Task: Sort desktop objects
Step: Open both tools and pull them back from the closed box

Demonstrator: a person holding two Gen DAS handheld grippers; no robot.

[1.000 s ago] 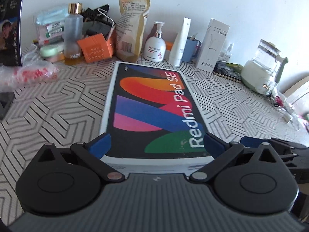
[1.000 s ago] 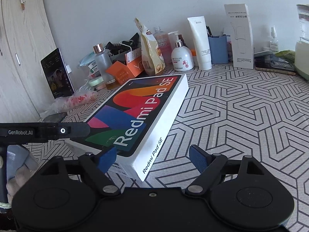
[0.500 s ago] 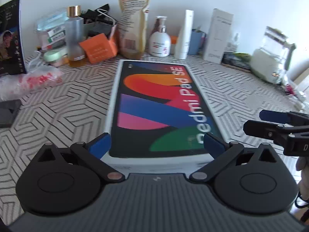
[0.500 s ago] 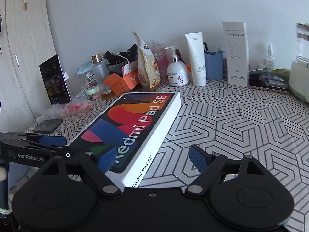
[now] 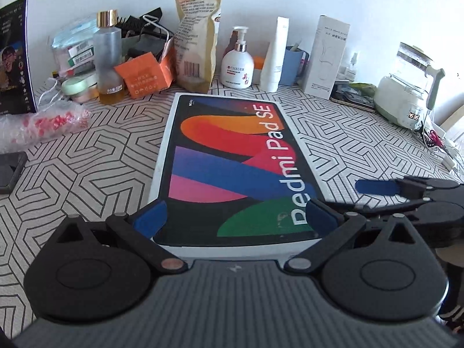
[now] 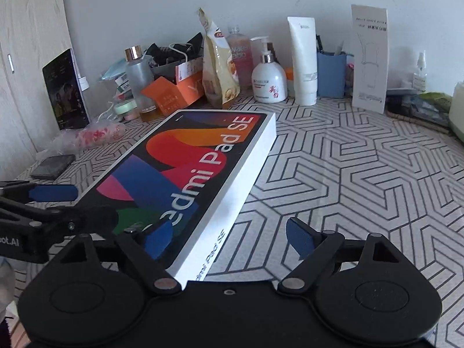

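A flat white Redmi Pad SE box [image 5: 235,171] with a colourful lid lies on the patterned table; it also shows in the right wrist view [image 6: 185,179]. My left gripper [image 5: 235,217] is open, its blue pads straddling the box's near end. My right gripper [image 6: 229,237] is open at the box's near right corner, one pad over the lid, one beside the box. The right gripper also shows at the right of the left wrist view [image 5: 406,191]. The left gripper shows at the left of the right wrist view [image 6: 43,203].
Along the back wall stand a glass bottle [image 5: 108,58], orange boxes [image 5: 145,74], a snack bag [image 5: 197,37], a pump bottle [image 5: 237,61], a white tube [image 5: 274,55], a tall white box [image 5: 324,58] and a kettle [image 5: 409,92]. A plastic bag [image 5: 43,124] lies left.
Both grippers drew back and rose slightly, then came in again toward the box's near end. The box has not moved. Both grippers stay open.
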